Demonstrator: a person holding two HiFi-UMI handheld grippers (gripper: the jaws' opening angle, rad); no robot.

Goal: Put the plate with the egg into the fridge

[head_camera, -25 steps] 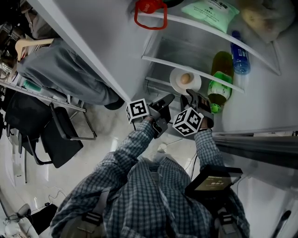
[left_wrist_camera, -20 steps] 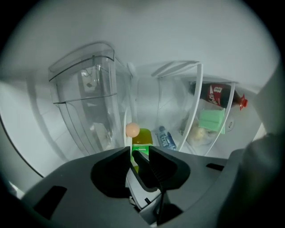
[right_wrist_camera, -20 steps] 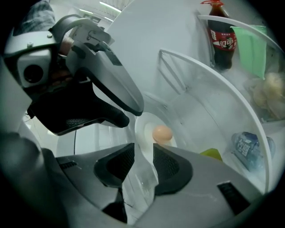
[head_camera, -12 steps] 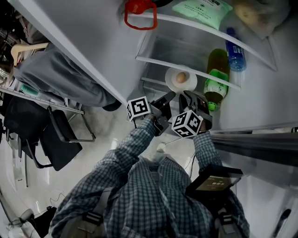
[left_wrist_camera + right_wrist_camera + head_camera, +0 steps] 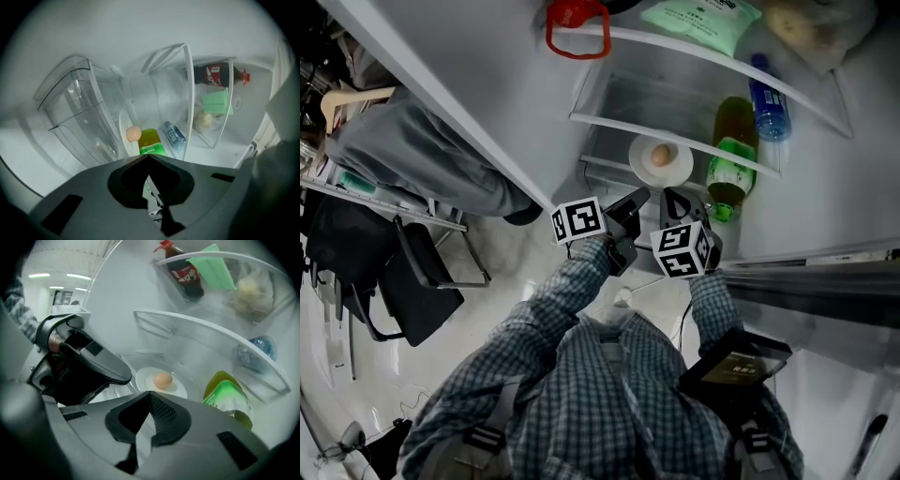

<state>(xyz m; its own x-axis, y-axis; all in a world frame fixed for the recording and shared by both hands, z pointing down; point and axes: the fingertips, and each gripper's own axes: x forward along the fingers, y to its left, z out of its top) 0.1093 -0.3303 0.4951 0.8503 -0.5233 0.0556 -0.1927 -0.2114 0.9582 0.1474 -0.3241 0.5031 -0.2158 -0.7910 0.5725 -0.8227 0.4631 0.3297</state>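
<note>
The white plate point(image 5: 675, 172) with the brown egg point(image 5: 660, 155) lies on a fridge shelf point(image 5: 609, 127), apart from both grippers. My left gripper point(image 5: 638, 198) hangs just below the shelf's front edge. Its jaws are closing, tips all but together, nothing between them. My right gripper point(image 5: 674, 198) sits beside it, shut and empty. The left gripper view shows the plate point(image 5: 123, 136) edge-on with the egg point(image 5: 133, 133) beyond my jaw tips point(image 5: 149, 156). In the right gripper view, plate point(image 5: 178, 389) and egg point(image 5: 163, 379) lie ahead of the shut jaws point(image 5: 151, 393), with the left gripper point(image 5: 89, 364) to the left.
A green-labelled bottle point(image 5: 727, 169) stands right of the plate, with a blue bottle point(image 5: 769, 108) behind it. A green packet point(image 5: 703, 19) and a red-handled thing point(image 5: 577, 26) sit on the shelf above. The open fridge door point(image 5: 469, 103) is at left, a black chair point(image 5: 422, 277) beyond.
Both grippers, open a second ago, have closed on nothing. They have drawn slightly back from the plate, which stays on the shelf.
</note>
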